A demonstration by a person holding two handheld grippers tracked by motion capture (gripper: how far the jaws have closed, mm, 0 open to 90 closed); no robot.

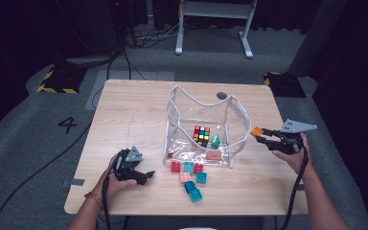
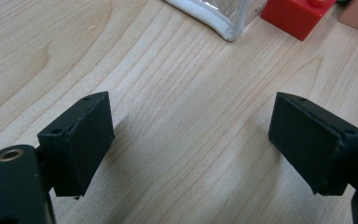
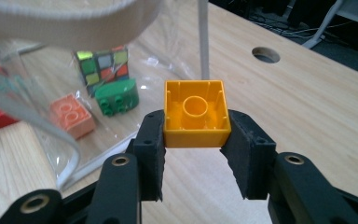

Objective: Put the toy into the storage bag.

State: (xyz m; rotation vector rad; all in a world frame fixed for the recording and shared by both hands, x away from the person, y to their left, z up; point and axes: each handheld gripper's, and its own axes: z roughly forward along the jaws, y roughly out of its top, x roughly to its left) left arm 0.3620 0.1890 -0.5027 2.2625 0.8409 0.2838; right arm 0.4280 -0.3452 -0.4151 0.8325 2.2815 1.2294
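**A:** Any writing worth reading?

**B:** A black "4" (image 1: 67,124) marked on the grey floor, well off to the far left of the left gripper (image 1: 143,176). I can make out no brand or label on the bricks or the pouch.

**A:** What has the right gripper got?

**B:** The right gripper (image 3: 196,140) is clamped on an orange brick (image 3: 195,114), hollow underside facing the camera, one pad on each side wall. In the high view the brick (image 1: 257,131) sits at the tips, raised just beside the right wall of the clear pouch (image 1: 237,125).

**A:** And beyond it?

**B:** Ahead and to its left, inside the pouch: a puzzle cube (image 3: 101,64), a green brick (image 3: 117,97) touching it, and a salmon brick (image 3: 72,115) nearer the jaws. The pouch's white rim (image 3: 74,21) hangs above and left of the brick. To the right is bare wooden table (image 3: 307,107) with a round hole (image 3: 265,54).

**A:** The left one?

**B:** Jaws standing apart over bare wood, nothing between them. A red brick (image 2: 298,14) and the pouch's corner (image 2: 223,28) lie ahead, well clear. Loose red and teal bricks (image 1: 191,179) lie to its right; the table's near edge is just behind the hand.
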